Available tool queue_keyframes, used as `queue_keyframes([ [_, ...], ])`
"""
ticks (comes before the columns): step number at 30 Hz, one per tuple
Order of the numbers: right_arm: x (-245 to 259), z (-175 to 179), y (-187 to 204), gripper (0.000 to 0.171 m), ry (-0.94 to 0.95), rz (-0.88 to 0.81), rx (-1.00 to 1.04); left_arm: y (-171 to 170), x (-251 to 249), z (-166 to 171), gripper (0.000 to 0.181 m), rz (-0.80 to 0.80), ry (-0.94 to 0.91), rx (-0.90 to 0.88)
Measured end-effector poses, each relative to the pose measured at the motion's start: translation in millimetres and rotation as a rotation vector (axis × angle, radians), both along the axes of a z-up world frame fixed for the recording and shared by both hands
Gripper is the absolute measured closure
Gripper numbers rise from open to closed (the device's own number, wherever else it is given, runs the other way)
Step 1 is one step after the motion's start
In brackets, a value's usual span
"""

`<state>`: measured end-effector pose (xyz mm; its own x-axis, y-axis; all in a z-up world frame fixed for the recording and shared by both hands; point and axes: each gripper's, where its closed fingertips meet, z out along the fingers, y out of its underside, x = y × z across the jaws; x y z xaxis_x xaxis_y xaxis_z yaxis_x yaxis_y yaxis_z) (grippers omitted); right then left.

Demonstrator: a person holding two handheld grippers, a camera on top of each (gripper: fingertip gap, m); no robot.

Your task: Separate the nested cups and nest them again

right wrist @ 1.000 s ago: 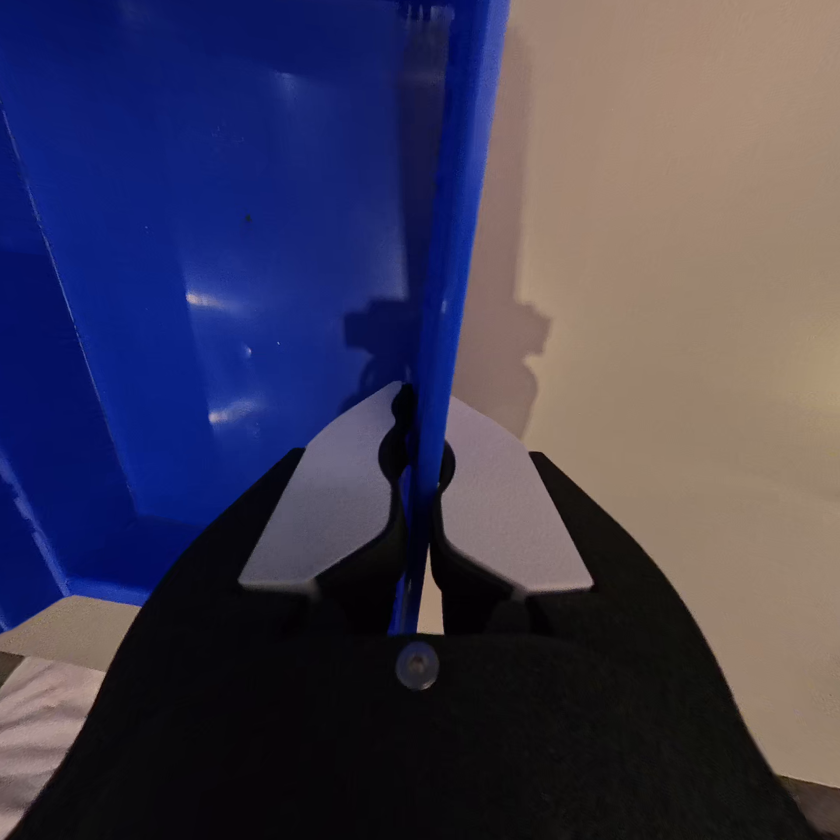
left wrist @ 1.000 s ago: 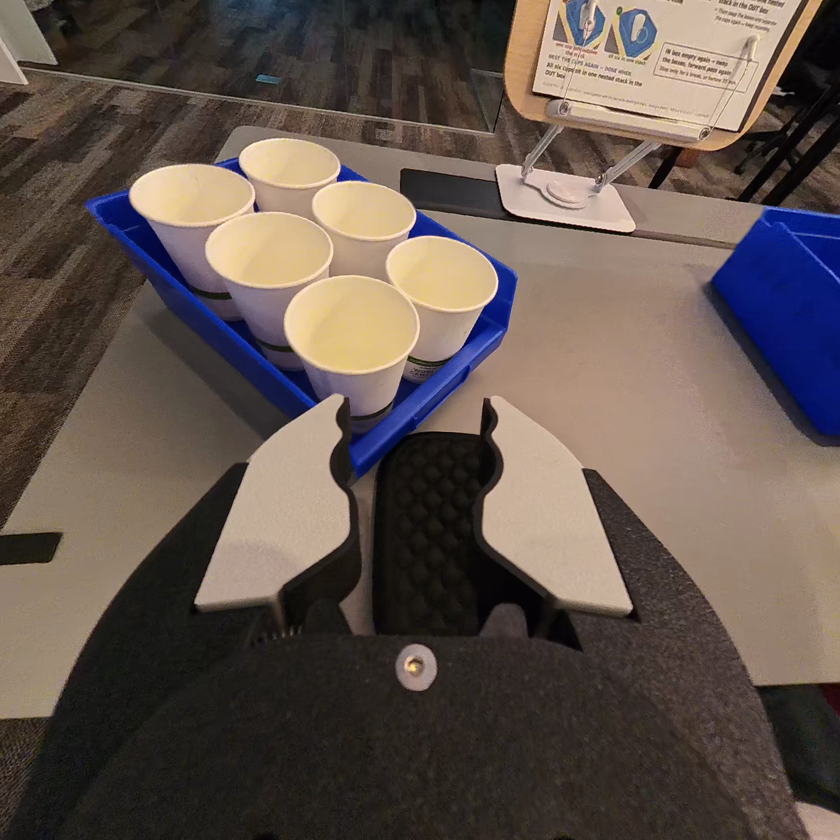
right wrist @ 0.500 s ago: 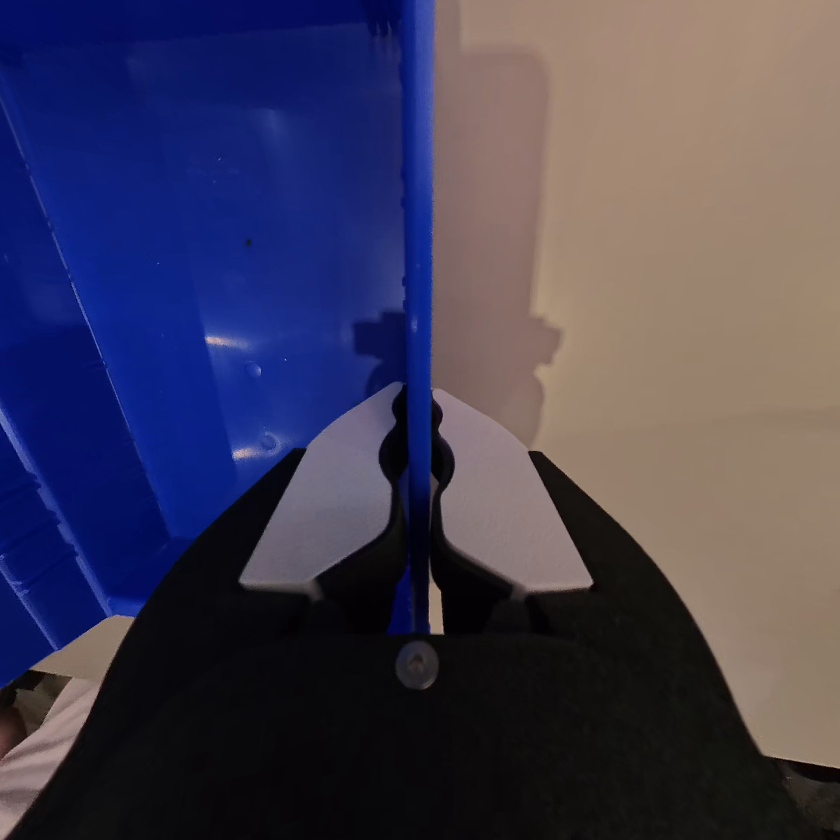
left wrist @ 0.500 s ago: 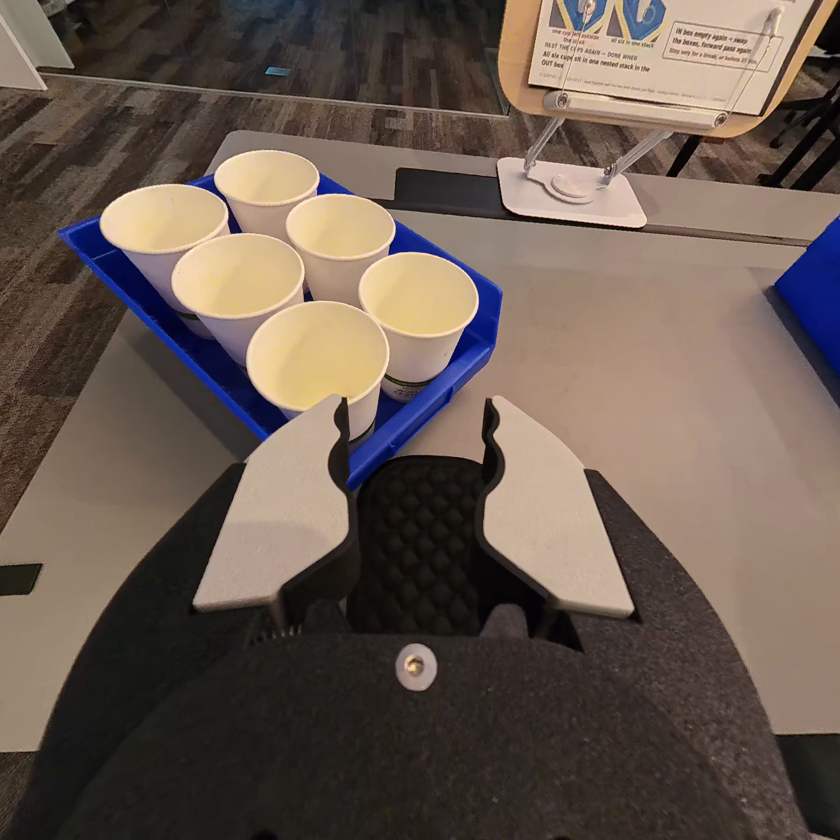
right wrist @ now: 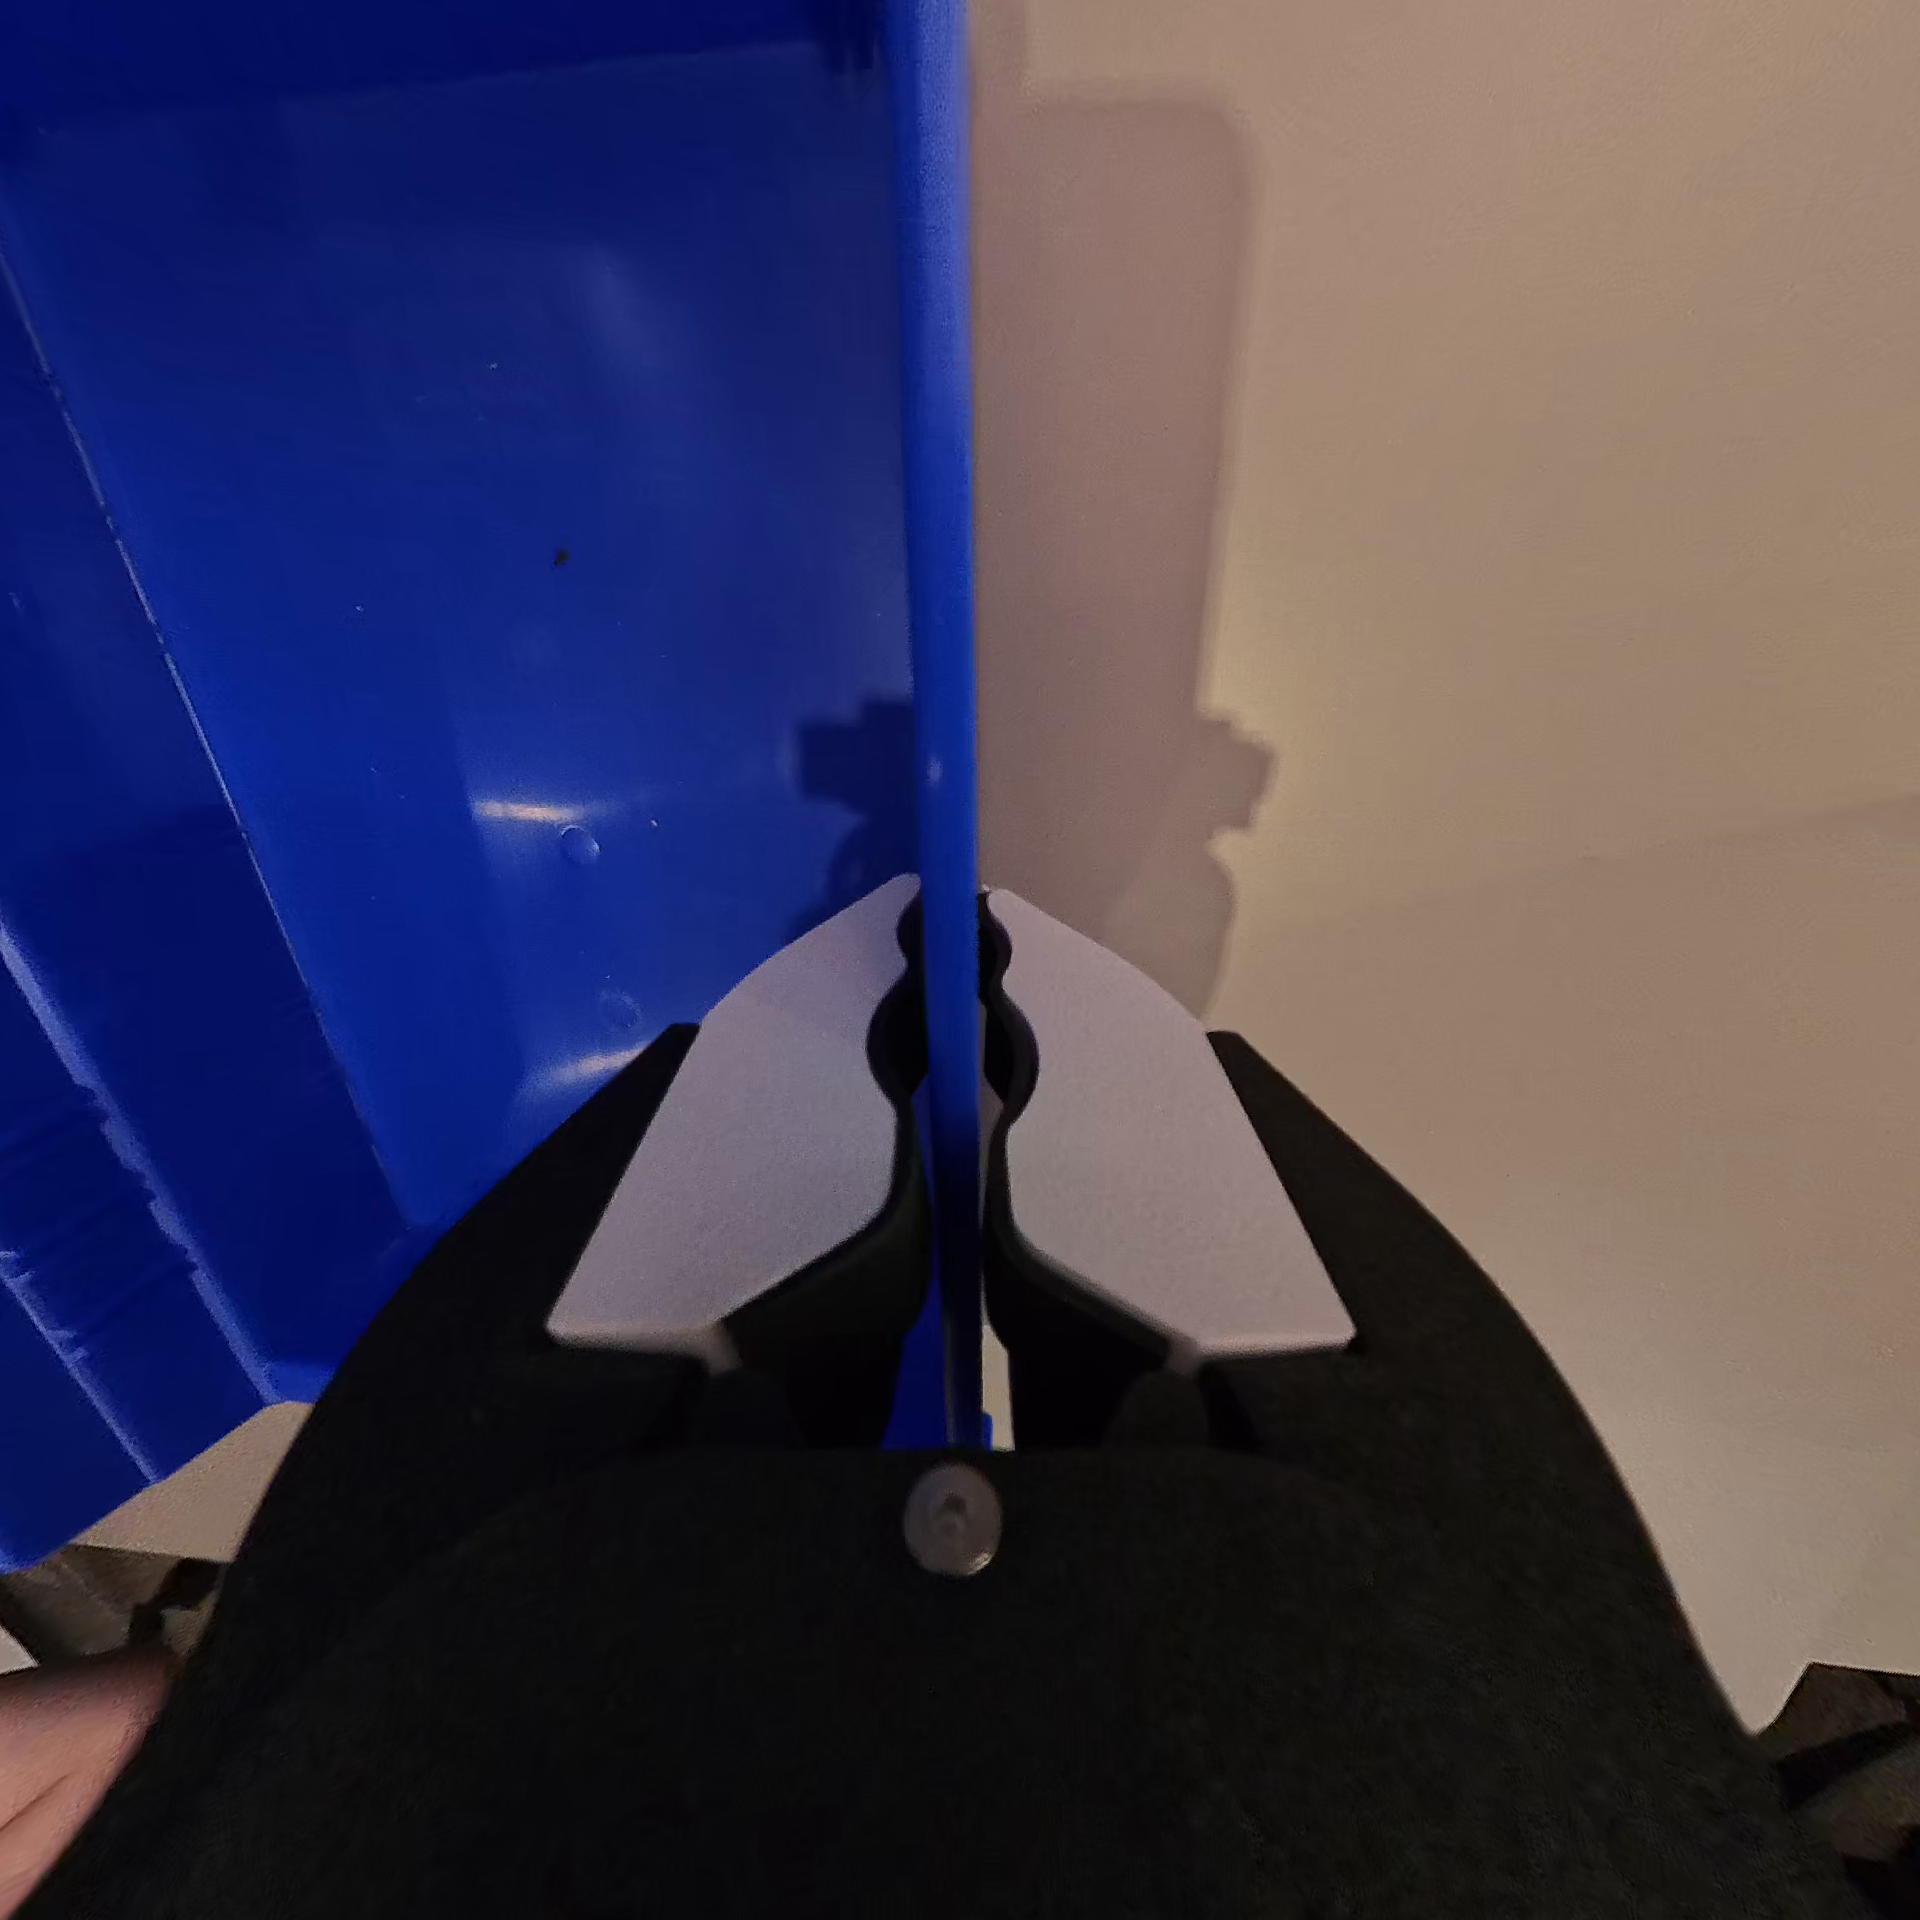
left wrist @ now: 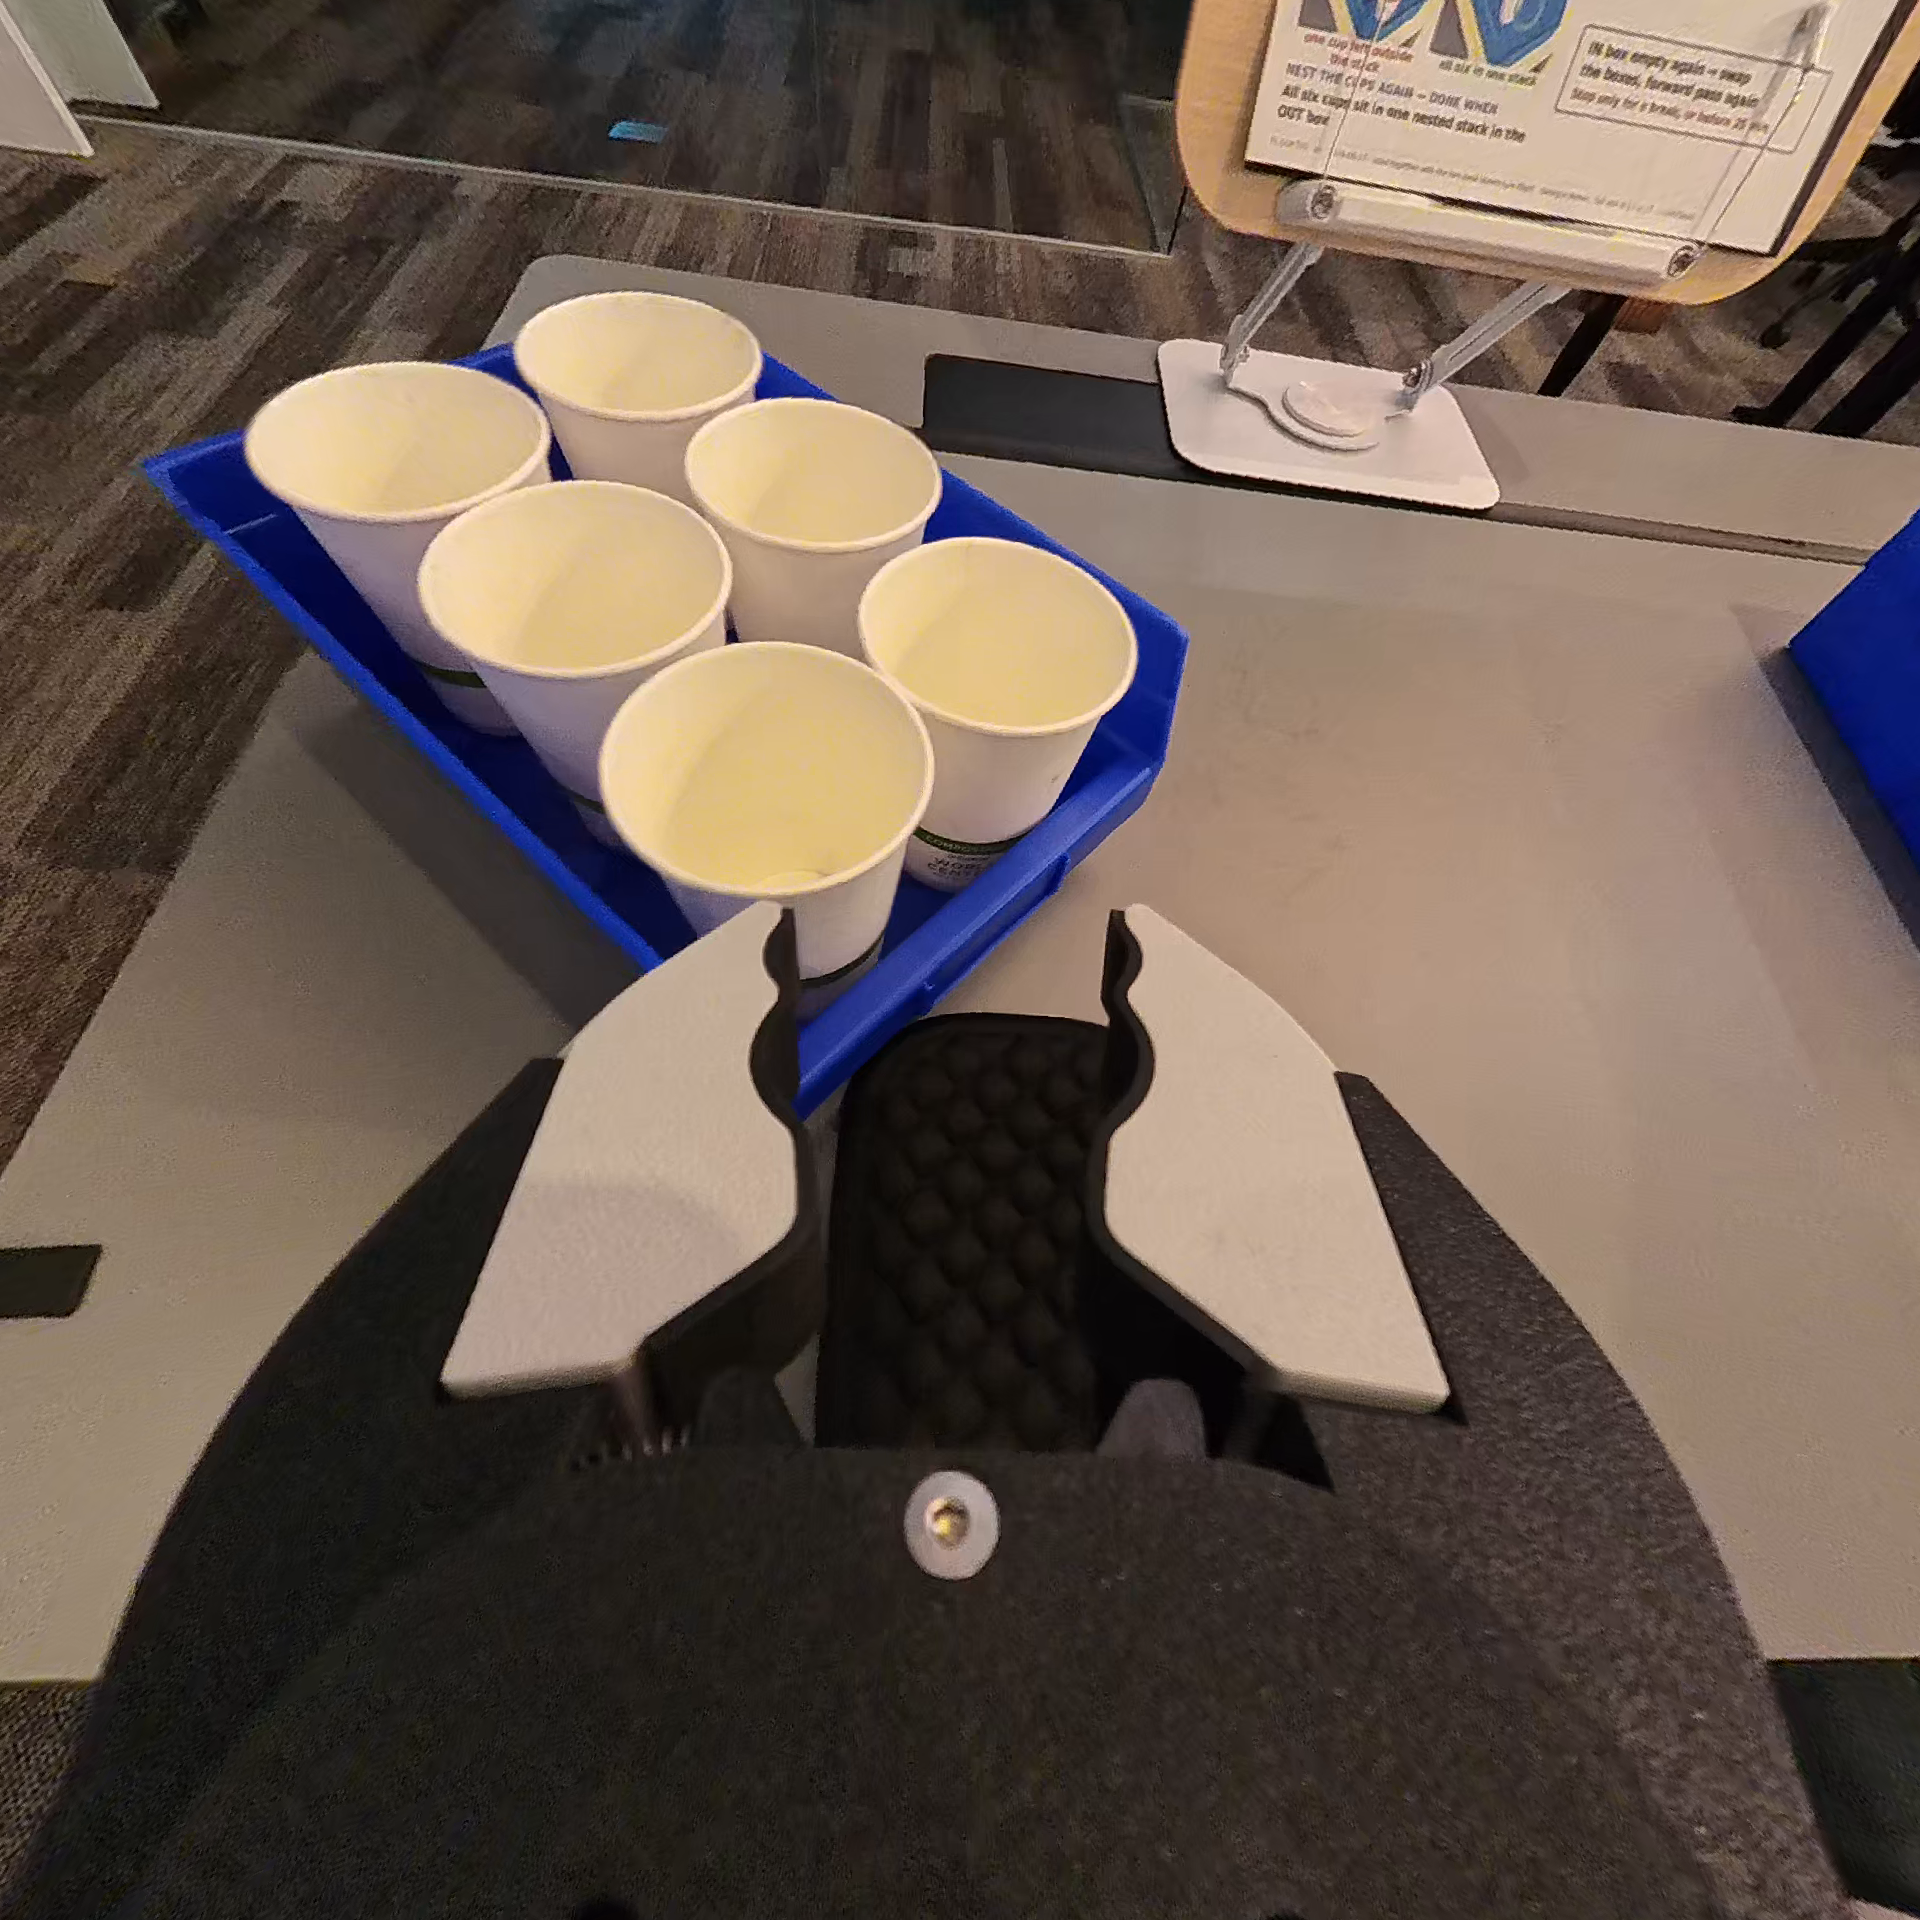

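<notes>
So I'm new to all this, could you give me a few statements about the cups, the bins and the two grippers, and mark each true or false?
1. Six paper cups stand upright in a blue bin. True.
2. The cups are nested in one stack. False: they stand apart, side by side.
3. The left gripper is open and holds nothing. True.
4. The right gripper is open. False: it is shut on the wall of a second blue bin.
5. The second blue bin has cups in it. False: the part of its inside that shows holds none.
</notes>
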<state>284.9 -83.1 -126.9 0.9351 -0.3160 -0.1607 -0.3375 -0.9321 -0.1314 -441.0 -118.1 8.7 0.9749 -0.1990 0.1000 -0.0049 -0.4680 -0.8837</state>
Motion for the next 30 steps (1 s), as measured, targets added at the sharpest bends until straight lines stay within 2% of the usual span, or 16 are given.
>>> queue_keyframes([
  [3, 1.5, 0.1, 0.7, 0.162, -0.013, 0.036, 0.024, 0.3, -16.5, 1.3, 0.124, 0.044, -0.006, 0.015],
  [5, 6.1, 2.1, 0.3, 0.139, -0.061, 0.050, 0.037, 2.2, -28.0, 2.2, 0.123, 0.070, -0.018, 0.020],
  [6, 6.6, 6.9, 4.0, 0.133, -0.083, 0.062, 0.071, 4.6, -34.5, 2.2, 0.121, 0.086, -0.019, 0.018],
  [8, 5.2, 25.6, 14.9, 0.127, -0.124, 0.074, 0.175, 13.2, -50.6, 2.1, 0.116, 0.132, -0.009, 0.012],
  [11, 3.4, 74.4, 27.7, 0.109, -0.240, 0.077, 0.357, 34.5, -70.4, 3.0, 0.115, 0.197, -0.013, 0.005],
  [15, -32.4, 168.2, 31.9, 0.116, -0.234, 0.074, 0.779, 58.0, -96.5, -13.3, 0.115, 0.297, 0.040, -0.081],
  [18, -56.7, 209.9, 25.0, 0.120, -0.257, 0.098, 0.944, 79.0, -108.9, -23.6, 0.123, 0.323, 0.008, -0.133],
  [21, -80.2, 215.0, 24.1, 0.119, -0.272, 0.192, 0.936, 93.4, -115.0, -40.7, 0.119, 0.301, 0.009, -0.290],
  [25, -101.4, 219.6, 30.6, 0.120, -0.252, 0.281, 0.963, 104.8, -127.1, -49.6, 0.125, 0.320, 0.117, -0.418],
  [30, -100.2, 225.5, 36.4, 0.120, -0.233, 0.309, 0.964, 104.9, -132.4, -72.2, 0.126, 0.332, 0.194, -0.627],
])
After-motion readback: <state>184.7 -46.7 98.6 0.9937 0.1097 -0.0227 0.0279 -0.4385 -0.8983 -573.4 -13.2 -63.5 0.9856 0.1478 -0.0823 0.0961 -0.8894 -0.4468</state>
